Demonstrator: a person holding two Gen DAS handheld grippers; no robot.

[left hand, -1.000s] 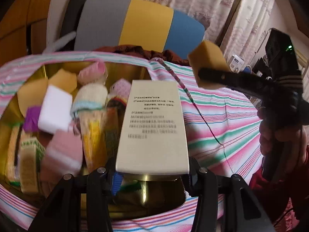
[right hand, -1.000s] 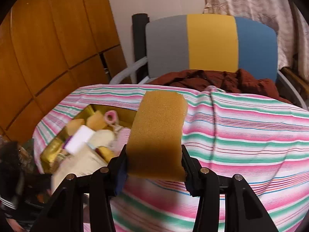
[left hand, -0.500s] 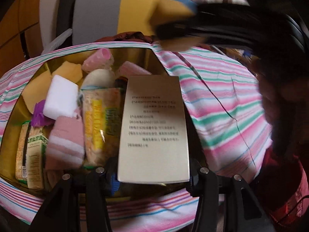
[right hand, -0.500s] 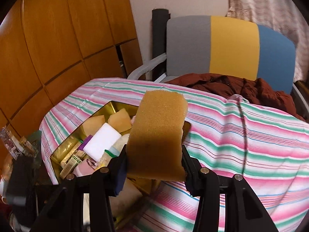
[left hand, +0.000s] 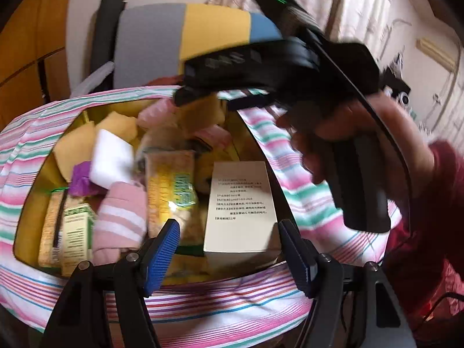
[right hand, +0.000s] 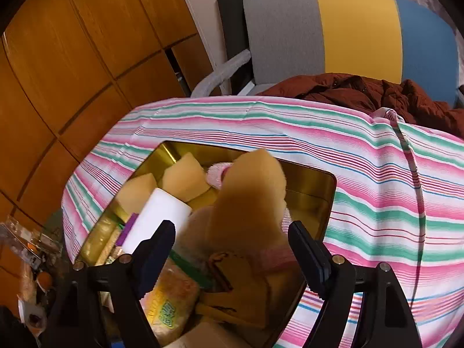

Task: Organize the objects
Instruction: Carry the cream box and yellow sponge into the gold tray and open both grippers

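Nearest, the left gripper [left hand: 229,249] has just been opening, jaws clear of the cream box [left hand: 240,206] lying in the gold tin [left hand: 29,203] at its 12 o'clock. Likewise the right gripper [right hand: 232,249] has just been opening, the tan sponge [right hand: 249,203] blurred and loose between its pads above the crowded tin. Farther, at 1 o'clock in the left view, the person's hand [left hand: 342,133] blocks the striped cloth [left hand: 293,150] and the chair [left hand: 185,37].

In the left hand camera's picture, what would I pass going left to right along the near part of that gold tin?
Green and white carton → pink striped sock → yellow snack packet → white box with printed text → striped tablecloth.
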